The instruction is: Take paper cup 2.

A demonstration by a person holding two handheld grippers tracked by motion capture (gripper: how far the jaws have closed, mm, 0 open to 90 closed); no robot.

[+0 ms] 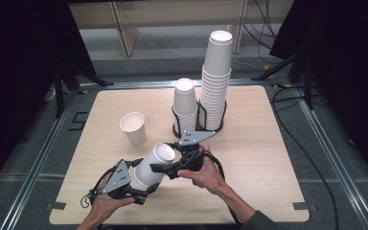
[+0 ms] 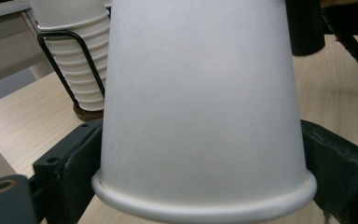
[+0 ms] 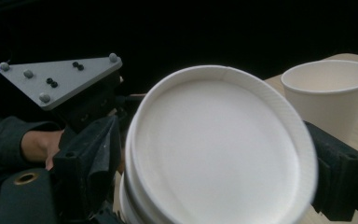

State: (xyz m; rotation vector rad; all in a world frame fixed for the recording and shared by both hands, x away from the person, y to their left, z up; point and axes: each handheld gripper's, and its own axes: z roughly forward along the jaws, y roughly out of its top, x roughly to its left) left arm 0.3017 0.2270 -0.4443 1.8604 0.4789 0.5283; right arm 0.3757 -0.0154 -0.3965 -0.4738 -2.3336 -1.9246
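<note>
Both grippers pinch the nested paper cups (image 1: 154, 164), the left gripper (image 1: 141, 194) near the base and the right gripper (image 1: 159, 168) near the rim, so pulling them apart likely follows.

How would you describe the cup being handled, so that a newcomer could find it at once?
Start from the two cup stacks in the black wire holder at the table's far middle, then come toward the person. The held cup lies tilted between both tools; the lone cup to its left stands upright, untouched.

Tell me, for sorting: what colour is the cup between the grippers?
White; the cup shows best in the left gripper view.
</note>
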